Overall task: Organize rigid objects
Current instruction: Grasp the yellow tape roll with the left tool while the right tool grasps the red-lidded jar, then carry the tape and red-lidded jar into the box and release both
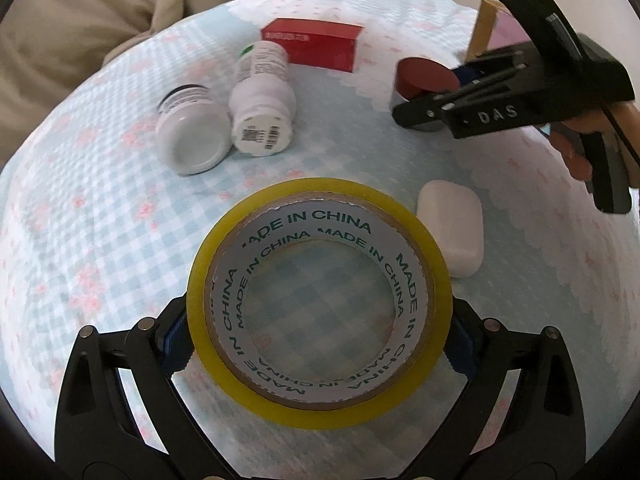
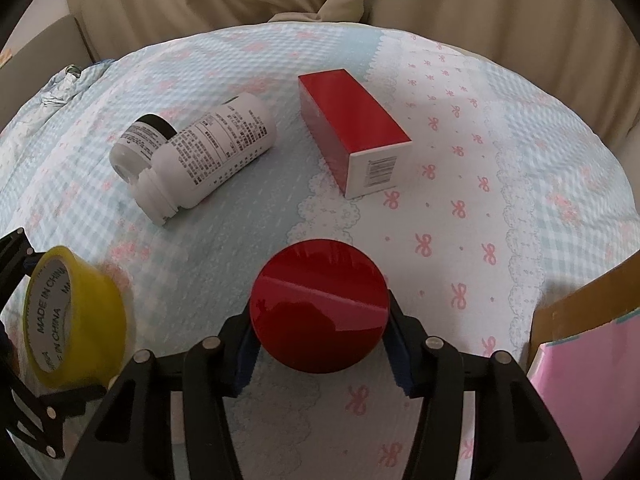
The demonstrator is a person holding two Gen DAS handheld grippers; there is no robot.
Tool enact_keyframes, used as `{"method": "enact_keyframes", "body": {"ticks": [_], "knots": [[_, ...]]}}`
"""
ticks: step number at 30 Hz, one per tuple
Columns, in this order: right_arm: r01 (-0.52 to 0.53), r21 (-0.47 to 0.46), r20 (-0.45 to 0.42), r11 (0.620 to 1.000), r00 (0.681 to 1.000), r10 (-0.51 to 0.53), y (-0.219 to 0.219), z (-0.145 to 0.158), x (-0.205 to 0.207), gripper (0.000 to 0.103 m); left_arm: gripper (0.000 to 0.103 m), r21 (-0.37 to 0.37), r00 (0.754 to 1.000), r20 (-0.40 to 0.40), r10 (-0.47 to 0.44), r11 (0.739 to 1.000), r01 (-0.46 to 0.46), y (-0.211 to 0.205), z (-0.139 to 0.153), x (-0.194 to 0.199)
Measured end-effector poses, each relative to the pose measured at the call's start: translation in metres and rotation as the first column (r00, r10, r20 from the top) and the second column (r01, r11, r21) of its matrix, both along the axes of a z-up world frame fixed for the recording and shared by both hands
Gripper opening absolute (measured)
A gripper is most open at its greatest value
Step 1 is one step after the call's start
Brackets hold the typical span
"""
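Observation:
My left gripper (image 1: 320, 340) is shut on a yellow tape roll (image 1: 320, 404), its blue pads pressed on both sides of the roll. The roll also shows in the right wrist view (image 2: 80, 320). My right gripper (image 2: 320, 354) is shut on a round red-lidded jar (image 2: 320, 304), which also shows in the left wrist view (image 1: 424, 74). Two white bottles lie on their sides, a taller one (image 2: 208, 156) and a smaller one (image 2: 136, 144), touching each other. A red box (image 2: 352, 136) lies behind the jar. A white soap-like case (image 1: 452, 232) lies right of the tape.
Everything rests on a blue checked cloth with pink bows (image 2: 480, 220) over a table. A brown cardboard box with pink sheets (image 2: 580, 340) stands at the right edge. Beige fabric (image 2: 440, 0) hangs behind the table.

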State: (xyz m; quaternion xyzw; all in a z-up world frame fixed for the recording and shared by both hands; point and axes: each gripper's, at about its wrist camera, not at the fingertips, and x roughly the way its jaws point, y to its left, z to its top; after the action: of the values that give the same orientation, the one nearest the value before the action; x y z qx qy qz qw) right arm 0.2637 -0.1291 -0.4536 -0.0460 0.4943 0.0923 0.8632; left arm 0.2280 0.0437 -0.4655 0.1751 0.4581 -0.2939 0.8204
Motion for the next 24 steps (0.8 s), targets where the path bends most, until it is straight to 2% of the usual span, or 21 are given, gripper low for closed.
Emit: {"method": "enact_keyframes", "body": {"ticks": [5, 10, 16, 20, 24], "knots": [[0.004, 0.015, -0.002, 1.000, 1.000, -0.004, -0.003, 0.008, -0.004, 0.050, 0.097, -0.014, 0.999, 0.001, 0.049, 0.999, -0.049, 0.010, 0.016, -0.002], [0.018, 0.025, 0.027, 1.000, 0.999, -0.019, -0.005, 0.039, -0.017, 0.050, 0.097, -0.032, 0.995, 0.028, 0.095, 0.995, -0.094, 0.015, 0.056, -0.011], [0.056, 0.050, 0.062, 0.997, 0.996, -0.059, -0.013, 0.107, -0.044, 0.050, 0.097, -0.064, 0.986, 0.058, 0.159, 0.986, -0.155, 0.019, 0.130, -0.021], [0.080, 0.055, 0.078, 0.995, 0.993, -0.084, -0.022, 0.168, -0.068, 0.050, 0.097, -0.085, 0.982, 0.070, 0.174, 0.982, -0.168, 0.017, 0.181, -0.028], [0.102, 0.049, 0.078, 0.994, 0.991, -0.106, -0.035, 0.210, -0.088, 0.050, 0.097, -0.104, 0.982, 0.075, 0.175, 0.981, -0.167, 0.006, 0.221, -0.031]]}}
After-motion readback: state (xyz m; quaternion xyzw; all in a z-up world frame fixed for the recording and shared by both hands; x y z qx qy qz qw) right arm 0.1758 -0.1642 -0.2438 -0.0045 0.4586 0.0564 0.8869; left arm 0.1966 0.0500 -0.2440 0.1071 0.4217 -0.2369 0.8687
